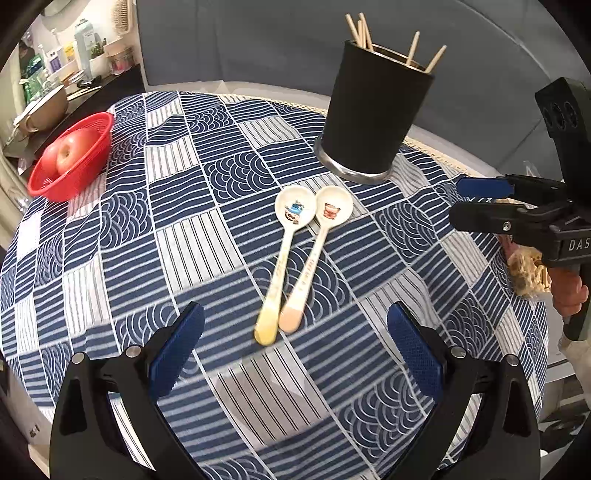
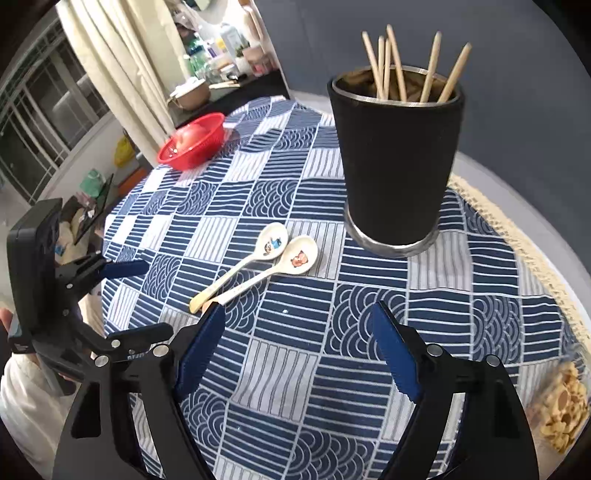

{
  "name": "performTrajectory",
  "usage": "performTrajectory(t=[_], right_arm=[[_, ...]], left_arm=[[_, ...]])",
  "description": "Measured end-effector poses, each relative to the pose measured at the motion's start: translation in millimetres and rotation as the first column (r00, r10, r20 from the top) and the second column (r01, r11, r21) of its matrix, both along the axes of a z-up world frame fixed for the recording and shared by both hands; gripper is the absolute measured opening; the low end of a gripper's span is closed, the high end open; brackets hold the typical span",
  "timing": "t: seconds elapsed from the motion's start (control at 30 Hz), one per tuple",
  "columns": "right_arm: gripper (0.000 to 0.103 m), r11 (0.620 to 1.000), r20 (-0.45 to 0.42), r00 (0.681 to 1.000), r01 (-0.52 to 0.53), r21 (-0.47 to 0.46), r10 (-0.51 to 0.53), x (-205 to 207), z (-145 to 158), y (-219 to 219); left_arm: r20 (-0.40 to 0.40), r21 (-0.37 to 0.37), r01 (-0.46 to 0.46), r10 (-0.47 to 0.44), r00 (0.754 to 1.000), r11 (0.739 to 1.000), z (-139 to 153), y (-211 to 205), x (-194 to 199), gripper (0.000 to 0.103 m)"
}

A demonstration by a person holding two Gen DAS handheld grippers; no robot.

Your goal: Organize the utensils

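Two white ceramic spoons lie side by side on the blue patterned tablecloth: one with a yellow handle tip (image 1: 284, 258) (image 2: 240, 267) and one with a pink handle tip (image 1: 314, 254) (image 2: 275, 269). Behind them stands a black utensil cup (image 1: 371, 114) (image 2: 395, 162) holding several wooden chopsticks (image 1: 369, 35) (image 2: 406, 62). My left gripper (image 1: 295, 325) (image 2: 144, 295) hangs open just in front of the spoon handles, nothing between its fingers. My right gripper (image 2: 299, 321) (image 1: 476, 205) is open too, to the right of the spoons, its left pad (image 2: 201, 350) beside the handle tips.
A red basket (image 1: 92, 125) (image 2: 210, 125) with an apple (image 1: 68, 151) sits at the far left of the table. A snack bag (image 2: 561, 410) (image 1: 526, 267) lies at the right edge. A shelf with bottles and a pot stands beyond the table's far left.
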State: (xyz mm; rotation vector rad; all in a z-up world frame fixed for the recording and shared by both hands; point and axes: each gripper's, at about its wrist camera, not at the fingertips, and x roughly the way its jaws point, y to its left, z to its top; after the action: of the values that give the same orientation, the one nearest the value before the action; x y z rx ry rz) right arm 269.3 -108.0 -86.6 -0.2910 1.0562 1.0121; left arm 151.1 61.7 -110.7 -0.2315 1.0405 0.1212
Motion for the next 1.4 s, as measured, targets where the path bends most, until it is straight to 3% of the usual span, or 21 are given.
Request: performTrajectory(t=[0.17,0.47,0.63,0.67,0.7,0.77,1.23,1.4], right_arm=[[0.066,0.999,-0.033,0.999,0.035,-0.037,-0.036,18,-21,24],[0.061,0.994,-0.046,0.997,0.051,-0.098,-0.056,34,-50,63],[0.047,0.993,-0.065,0.997,0.036,-0.113,-0.044,40,-61,78],[0.036,0.992,-0.067,0.997,0.033,-0.121,-0.041,40,-63,80],[0.019,0.99,-0.074,0.997,0.026,-0.135,-0.037,41,-66,83],[0.005,0.987,-0.08,0.996,0.01,-0.16,-0.023,40,-70,86],[0.004,0.993,-0.02,0.997,0.073,-0.098,-0.075,27,-29,50],[0.004,0.994,-0.021,0.996,0.085,-0.075,-0.087,23,-20,40]], left_arm=[[-0.009,-0.025,0.038,-0.038,0.999,0.999,-9,12,13,0.097],[-0.013,-0.052,0.129,-0.13,0.991,0.99,-21,24,32,0.097],[-0.032,-0.052,0.148,-0.15,0.988,0.988,-29,31,39,0.097],[-0.038,-0.048,0.153,-0.155,0.987,0.987,-30,32,40,0.097],[-0.04,-0.048,0.158,-0.16,0.986,0.986,-31,33,40,0.097],[-0.041,-0.051,0.165,-0.168,0.985,0.985,-33,33,42,0.097],[0.007,-0.039,0.276,-0.276,0.961,0.96,-33,-5,52,0.096],[0.003,-0.079,0.299,-0.3,0.954,0.951,-38,-20,53,0.077]])
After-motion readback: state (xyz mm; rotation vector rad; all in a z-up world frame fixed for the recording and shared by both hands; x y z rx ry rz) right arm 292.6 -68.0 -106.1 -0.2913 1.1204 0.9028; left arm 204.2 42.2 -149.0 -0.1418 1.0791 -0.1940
